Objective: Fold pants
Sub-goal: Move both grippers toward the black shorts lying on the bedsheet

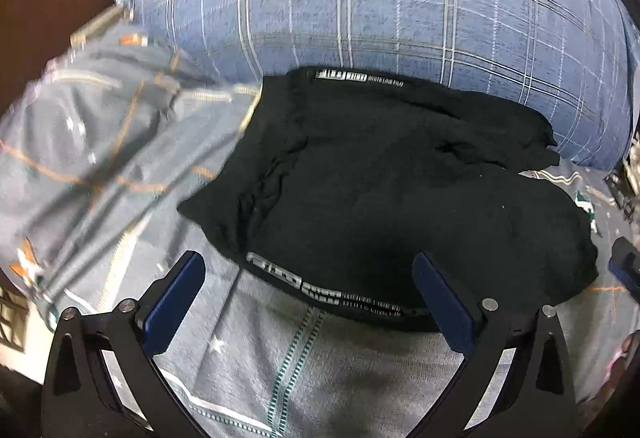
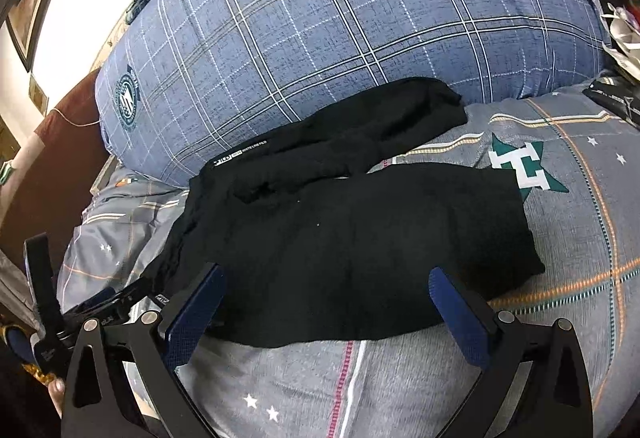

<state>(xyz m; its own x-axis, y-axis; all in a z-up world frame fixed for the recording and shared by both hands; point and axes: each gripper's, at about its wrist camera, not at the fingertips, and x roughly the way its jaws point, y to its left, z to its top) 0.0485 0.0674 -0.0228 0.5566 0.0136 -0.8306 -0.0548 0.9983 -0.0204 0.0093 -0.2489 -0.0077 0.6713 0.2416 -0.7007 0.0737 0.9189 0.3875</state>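
A bed with a grey star-patterned cover (image 2: 400, 378) is carrying a big blue plaid pillow (image 2: 340, 17) at the far side. Black pants (image 2: 340, 246) are lying partly folded on the cover, their far leg touching the pillow. The left hand-held gripper (image 1: 308, 278) and right hand-held gripper (image 2: 324, 290) are both hovering wide apart at the near edge, gripping nothing.

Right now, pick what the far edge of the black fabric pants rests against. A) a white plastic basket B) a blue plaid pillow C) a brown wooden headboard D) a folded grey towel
B: the black fabric pants lie on the grey patterned bedsheet, their far leg touching the blue plaid pillow.
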